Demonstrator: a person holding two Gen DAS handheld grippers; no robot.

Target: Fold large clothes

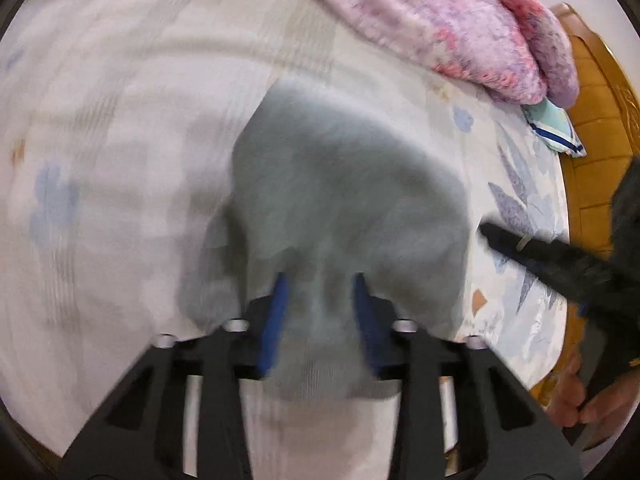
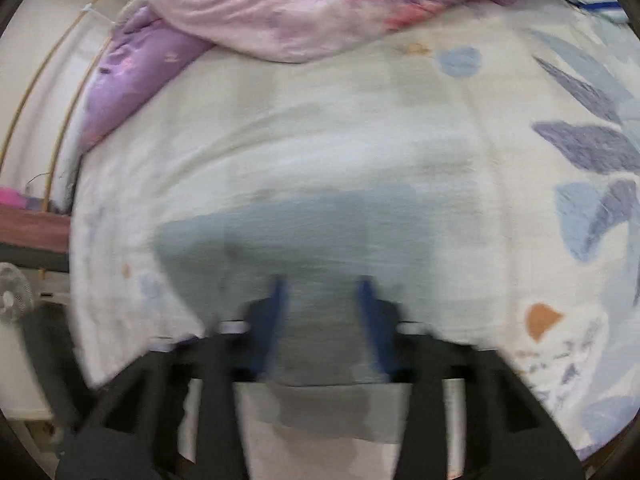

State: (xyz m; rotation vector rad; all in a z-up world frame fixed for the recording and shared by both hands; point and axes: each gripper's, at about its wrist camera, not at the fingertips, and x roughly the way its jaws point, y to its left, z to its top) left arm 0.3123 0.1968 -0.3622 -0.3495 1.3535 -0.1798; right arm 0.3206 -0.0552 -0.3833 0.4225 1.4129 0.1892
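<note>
Grey-blue garment on the bed, a gripper over each side of it

Nearest, the left gripper (image 1: 320,280) and the right gripper (image 2: 322,282) stand spread, with the grey garment (image 1: 340,184) between the jaws; blur hides whether the pads press on it. The cloth looks soft, light and limp, so I would take it at an edge or corner. Beyond the garment lies the pink quilt (image 1: 448,20).

We see the garment (image 1: 344,200) lying on the bed (image 1: 120,160), under and ahead of our left claw (image 1: 320,284). Behind it, a quilt (image 1: 448,20) is heaped at the far edge, with a pillow (image 1: 556,130) beside it at right. Our right claw (image 1: 492,236) reaches in from the garment's right.
</note>
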